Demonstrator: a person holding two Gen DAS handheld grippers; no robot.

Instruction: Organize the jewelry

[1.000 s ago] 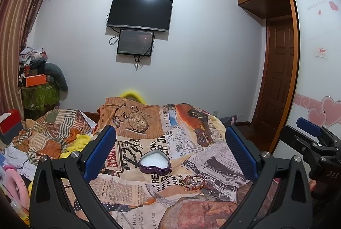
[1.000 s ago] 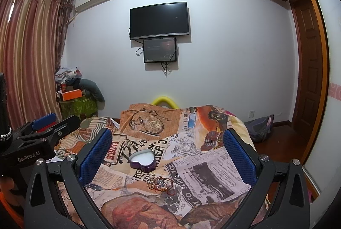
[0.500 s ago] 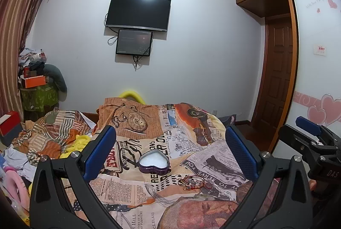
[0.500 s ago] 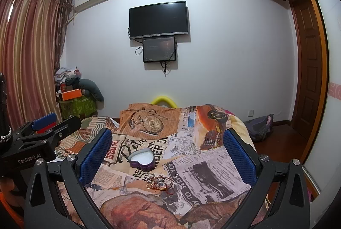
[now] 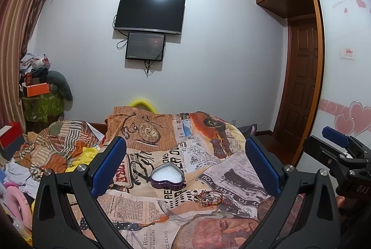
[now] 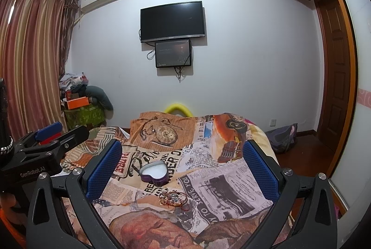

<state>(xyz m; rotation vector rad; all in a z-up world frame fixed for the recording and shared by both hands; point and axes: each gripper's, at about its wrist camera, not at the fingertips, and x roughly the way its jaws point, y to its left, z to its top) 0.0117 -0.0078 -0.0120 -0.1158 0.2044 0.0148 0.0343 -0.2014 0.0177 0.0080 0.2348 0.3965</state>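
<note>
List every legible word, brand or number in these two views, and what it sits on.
"GenRobot.AI": body of the left gripper.
"TO SERVE YOU", "CLELAND", "HILL": bedspread newspaper print.
"DAS", upside down: body of the right gripper.
TV brand, wardrobe door script, its sticker: unreadable.

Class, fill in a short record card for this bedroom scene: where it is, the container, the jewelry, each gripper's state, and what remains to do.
Setting: bed covered with a newspaper-print sheet
Container: heart-shaped box, purple, open, white lining, nothing visible in it
Jewelry: tangled pile of bracelets on the sheet, just in front of the box, apart from it
Left gripper: open, holding nothing, above the bed
Right gripper: open, holding nothing, above the bed
Remaining: jewelry not yet in the box
</note>
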